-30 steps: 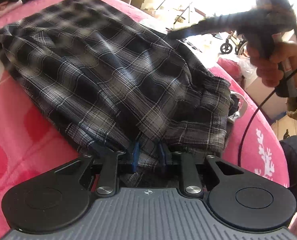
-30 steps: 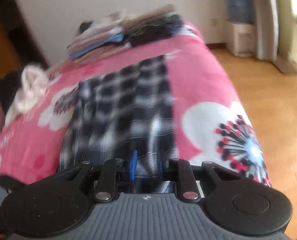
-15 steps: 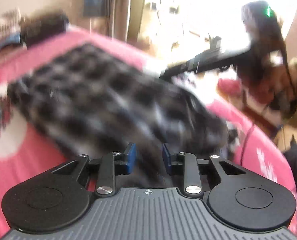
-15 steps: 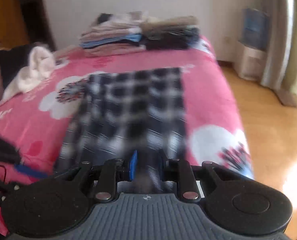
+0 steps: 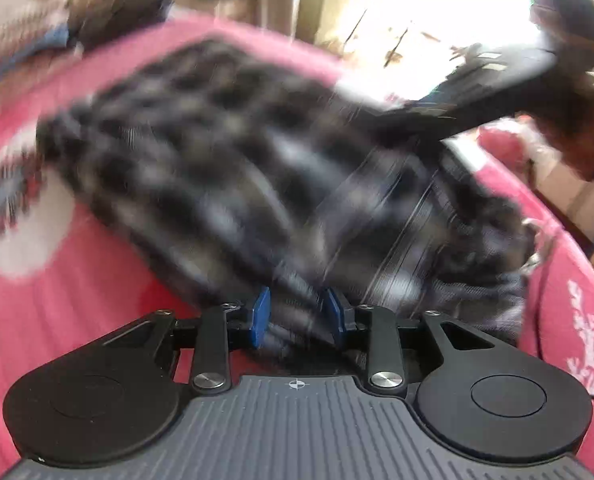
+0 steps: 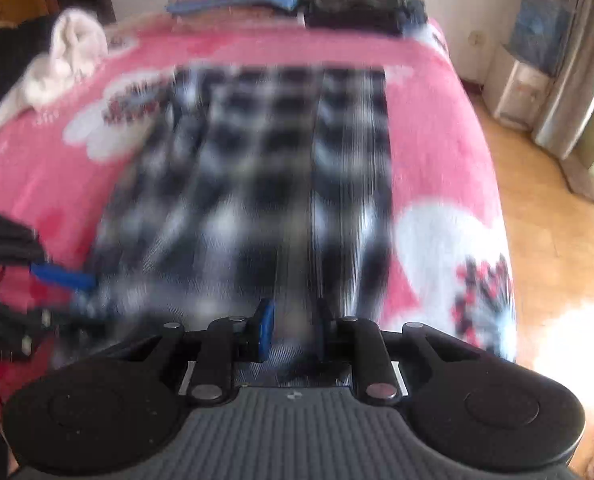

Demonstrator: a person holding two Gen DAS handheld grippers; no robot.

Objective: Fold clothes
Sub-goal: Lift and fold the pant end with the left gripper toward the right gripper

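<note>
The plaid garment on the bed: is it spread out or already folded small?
Spread out: the plaid garment lies long and mostly flat across the pink bedcover, not yet a small bundle.

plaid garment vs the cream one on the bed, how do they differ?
The plaid garment is black-and-white checked; the cream garment is plain and pale. The plaid one lies spread flat down the middle of the pink blanket; the cream one sits bunched in a heap near its far-left edge. The plaid one runs in between the right gripper's fingers; nothing touches the cream one. Both rest on the same blanket, not on the folded stack.
</note>
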